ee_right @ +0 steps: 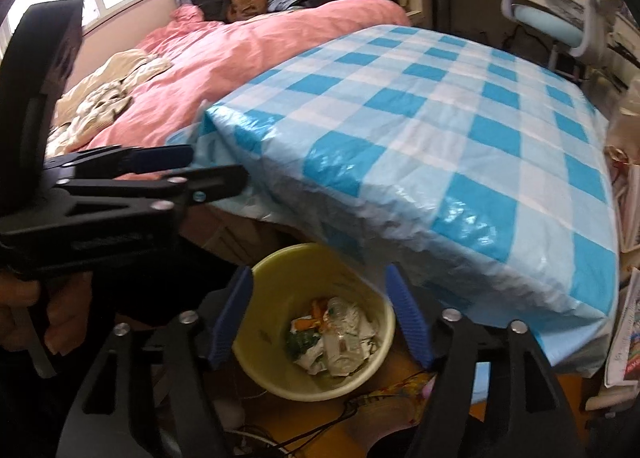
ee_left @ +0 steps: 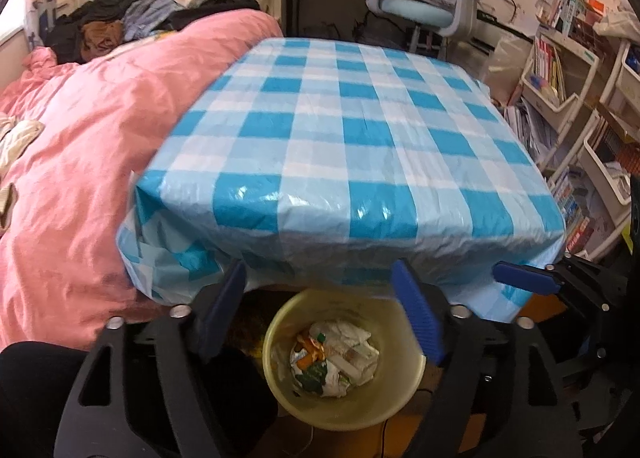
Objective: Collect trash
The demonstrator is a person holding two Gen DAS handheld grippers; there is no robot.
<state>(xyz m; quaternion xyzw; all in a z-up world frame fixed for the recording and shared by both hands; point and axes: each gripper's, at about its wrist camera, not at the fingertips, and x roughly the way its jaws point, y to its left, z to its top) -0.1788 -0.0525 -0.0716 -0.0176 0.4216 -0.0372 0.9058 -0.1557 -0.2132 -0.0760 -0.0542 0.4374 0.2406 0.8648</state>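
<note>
A pale yellow trash bin (ee_left: pixel 394 404) stands on the floor below the table's near edge. Crumpled white paper, orange peel and green wrappers (ee_left: pixel 336 356) lie in it. My left gripper (ee_left: pixel 320 314) hangs open right above the bin with nothing between its blue pads. From the right edge of this view reaches the blue pad (ee_left: pixel 524 278) of the other gripper's finger. In the right wrist view my right gripper (ee_right: pixel 320 316) is open and empty over the same bin (ee_right: pixel 276 290) and its trash (ee_right: pixel 336 338). The left gripper (ee_right: pixel 218 166) reaches in from the left, held by a hand (ee_right: pixel 24 310).
A table under a blue-and-white checked plastic cloth (ee_left: pixel 340 129) overhangs the bin. A bed with a pink duvet (ee_left: pixel 88 129) and piled clothes lies left. An office chair (ee_left: pixel 432 5) stands behind the table, and book shelves (ee_left: pixel 560 89) stand right. Cables (ee_right: pixel 260 438) lie on the floor.
</note>
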